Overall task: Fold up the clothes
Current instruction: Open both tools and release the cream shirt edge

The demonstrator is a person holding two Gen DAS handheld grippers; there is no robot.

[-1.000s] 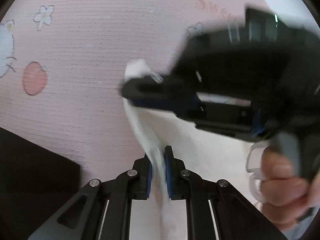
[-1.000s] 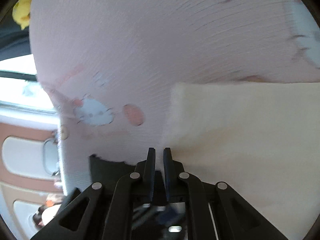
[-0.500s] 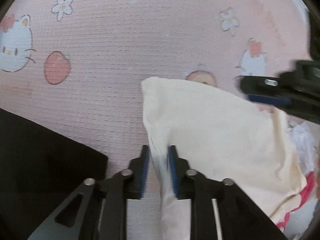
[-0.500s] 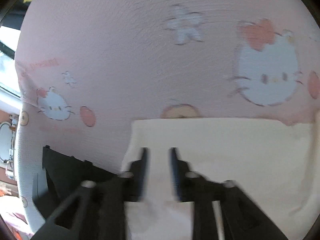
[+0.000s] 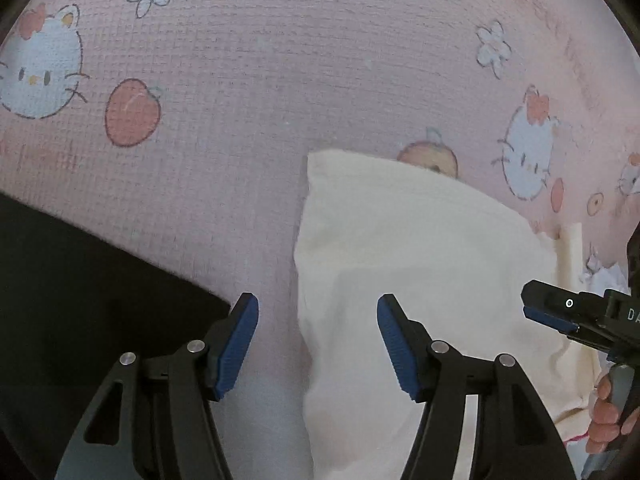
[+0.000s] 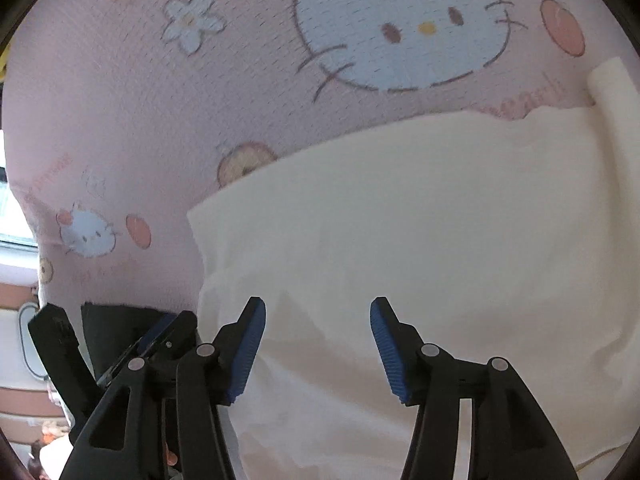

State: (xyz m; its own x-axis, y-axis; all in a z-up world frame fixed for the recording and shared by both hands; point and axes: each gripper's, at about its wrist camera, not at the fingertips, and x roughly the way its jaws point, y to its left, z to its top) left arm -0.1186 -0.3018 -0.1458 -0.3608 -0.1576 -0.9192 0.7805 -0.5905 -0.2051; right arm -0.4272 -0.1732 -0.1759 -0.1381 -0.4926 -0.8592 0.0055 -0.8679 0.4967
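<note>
Pink cartoon-print sheet (image 5: 248, 128) covers the whole work surface, cat faces, flowers and apples on it. Far left in left wrist view, a black cloth (image 5: 80, 280) lies flat on the sheet, its corner just beside the left gripper's left finger. Left gripper (image 5: 318, 322) points steeply down at the sheet, jaws opening, blue pads (image 5: 236, 344) apart; the left folded edge of the cream garment (image 5: 420, 248) lies between them, no pad pressing it. Garment is folded flat on the sheet, right of the black cloth, top-left corner covering part of an apple print. Further right, right gripper (image 5: 560, 312) enters from the frame edge, tip over the garment's right side; person's fingers (image 5: 608, 416) wrap its handle at lower right. Some white crumpled fabric with a pink trim shows by the right edge, unclear what. Right wrist view: right gripper (image 6: 318, 318) also tilted steeply down, jaws opening, pads (image 6: 250, 344) spread above the cream garment (image 6: 420, 220), nothing pinched. Left gripper (image 6: 160, 336) sits at lower left of that view, beside the garment's left edge, black cloth (image 6: 116, 320) behind it.
</note>
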